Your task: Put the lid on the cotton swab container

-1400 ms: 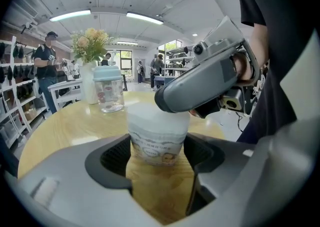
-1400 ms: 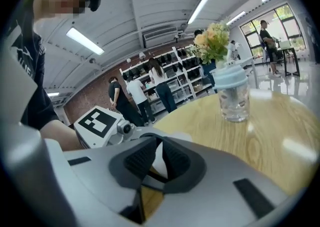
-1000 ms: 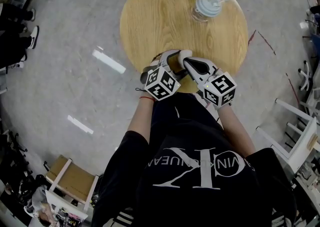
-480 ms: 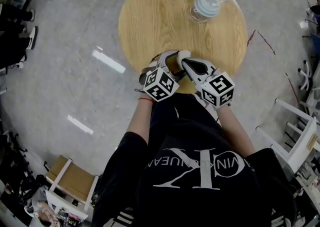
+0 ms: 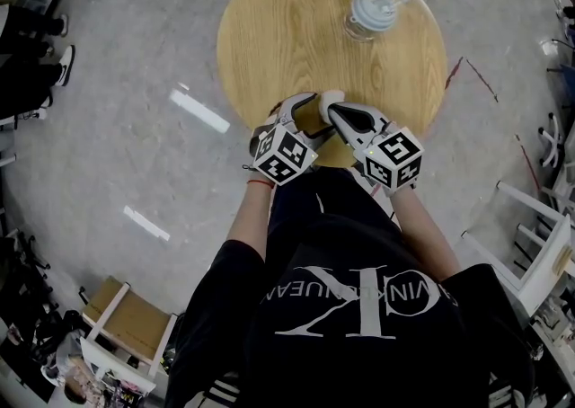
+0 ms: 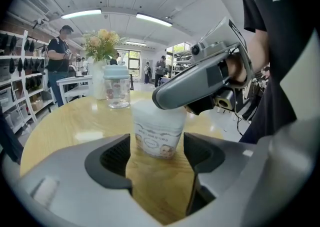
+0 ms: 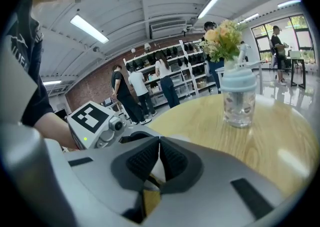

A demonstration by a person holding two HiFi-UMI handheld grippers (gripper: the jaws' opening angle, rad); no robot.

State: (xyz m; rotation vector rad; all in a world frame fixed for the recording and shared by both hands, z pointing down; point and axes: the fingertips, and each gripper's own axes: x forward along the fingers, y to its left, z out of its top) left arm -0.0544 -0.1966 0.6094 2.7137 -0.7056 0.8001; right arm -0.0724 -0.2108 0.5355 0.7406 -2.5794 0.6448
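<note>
Table: the round wooden top [image 5: 269,29] is showing a pale, smooth grain. It is carrying the task's thing at its near edge, well apart from the blue-capped glass jar [image 5: 370,13] on the far side.

Left gripper [image 6: 157,153]: its ribbed dark pads are standing apart, framing the container without visibly pressing on it.

Right gripper [image 7: 159,158]: its jaws are lying together, pinching a thin white sliver that I am taking for the lid's edge. Its nose is resting at the container's top.

Cotton swab container [image 6: 157,138]: a small upright tub of translucent plastic, rounded at the corners, is wearing a printed label. It is probably light and thin-walled, so it is likely giving under a hard squeeze and sliding easily on the smooth wood. Holding it low across its sides is looking safest.

Lid [image 6: 152,108]: a frosted white cap is sitting on the tub's mouth. It is looking thin, stiff and slippery, best taken by its rim and pressed down evenly. Whether it is fully seated I cannot tell.
</note>
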